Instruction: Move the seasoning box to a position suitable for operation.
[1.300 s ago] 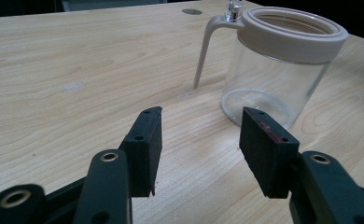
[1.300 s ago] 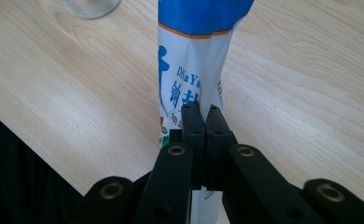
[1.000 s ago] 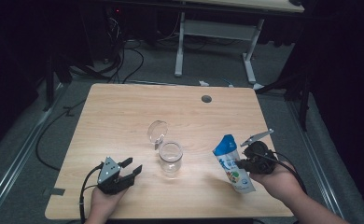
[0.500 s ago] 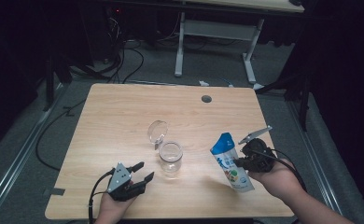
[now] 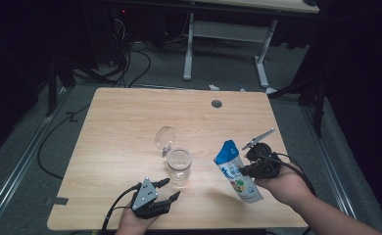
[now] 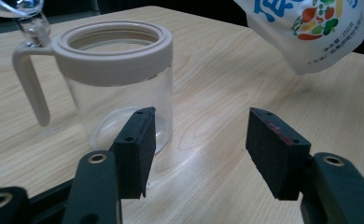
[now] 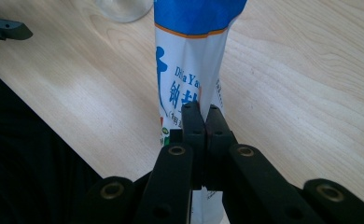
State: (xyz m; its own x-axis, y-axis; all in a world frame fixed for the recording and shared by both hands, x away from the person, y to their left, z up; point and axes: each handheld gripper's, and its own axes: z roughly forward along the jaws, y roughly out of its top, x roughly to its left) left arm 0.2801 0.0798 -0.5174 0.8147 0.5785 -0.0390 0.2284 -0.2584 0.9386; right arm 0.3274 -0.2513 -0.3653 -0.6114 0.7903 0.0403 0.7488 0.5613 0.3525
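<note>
A clear glass jar [image 5: 179,165] [image 6: 119,70] with a beige rim and handle stands on the wooden table [image 5: 120,112]. Its round lid [image 5: 165,138] is tipped open behind it. My left gripper [image 5: 172,187] [image 6: 199,149] is open just in front of the jar. Its jaws have just been opening, with nothing between them. My right gripper [image 5: 243,171] [image 7: 201,116] is shut on a blue and white food pouch [image 5: 230,161] [image 7: 194,46]. It holds the pouch tilted above the table, right of the jar. The pouch's bottom [image 6: 311,28] hangs beyond the jar.
A small round hole [image 5: 216,104] sits near the table's far edge. Behind the table are the white legs of another desk [image 5: 223,44] and cables on the grey floor. The left gripper's tip [image 7: 5,28] lies at the upper left of the right gripper view.
My left gripper has slid right along the front edge to just in front of the jar, and its jaws have widened. The right hand with the pouch has shifted slightly.
</note>
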